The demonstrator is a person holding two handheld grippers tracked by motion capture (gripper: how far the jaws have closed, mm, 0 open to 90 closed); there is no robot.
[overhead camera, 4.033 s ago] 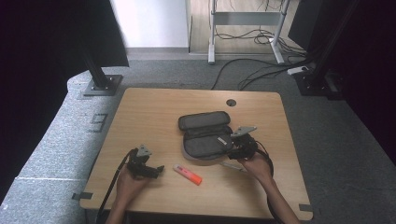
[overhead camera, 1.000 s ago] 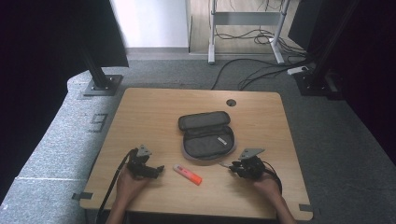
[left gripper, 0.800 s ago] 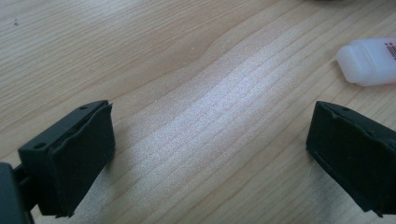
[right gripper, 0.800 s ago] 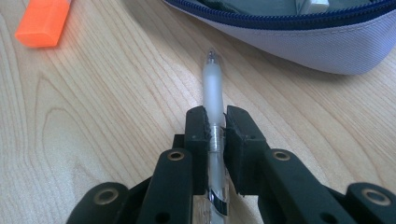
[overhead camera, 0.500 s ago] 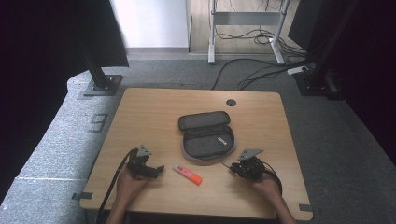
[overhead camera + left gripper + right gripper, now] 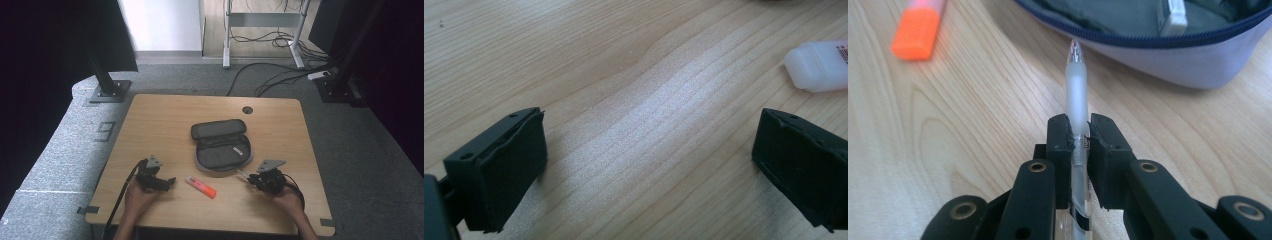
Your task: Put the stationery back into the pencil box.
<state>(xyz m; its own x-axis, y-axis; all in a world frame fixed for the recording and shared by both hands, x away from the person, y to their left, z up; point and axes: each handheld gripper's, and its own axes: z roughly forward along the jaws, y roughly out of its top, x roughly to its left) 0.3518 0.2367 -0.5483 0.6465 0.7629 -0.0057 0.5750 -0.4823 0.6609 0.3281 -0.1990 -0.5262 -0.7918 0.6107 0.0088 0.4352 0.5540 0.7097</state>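
One pen (image 6: 1076, 80) is clamped between the fingers (image 6: 1062, 145) of the right gripper (image 6: 256, 178); its frosted barrel sticks out ahead of them, tip toward the open pencil case (image 6: 221, 146). In the right gripper view the tip sits just short of the case's blue-zipped rim, not over it. In the high view that gripper rests low at the near right of the table (image 6: 165, 117), close to the case's near edge.

Judging from this, the step in hand is carrying the pen to the case, with the grasp made and the drop not yet done. The next move calls for lifting the tip above the rim, bringing the barrel over the open lower half, where a small eraser-like item (image 6: 1171, 12) already lies, and only then letting go, so the pen doesn't catch on the zipper edge.

The left gripper (image 6: 161, 182) rests at the near left, its fingers (image 6: 504, 165) wide apart over bare wood, holding nothing. An orange highlighter (image 6: 200, 186) lies on the table between the two grippers, and looks like the natural next pick.
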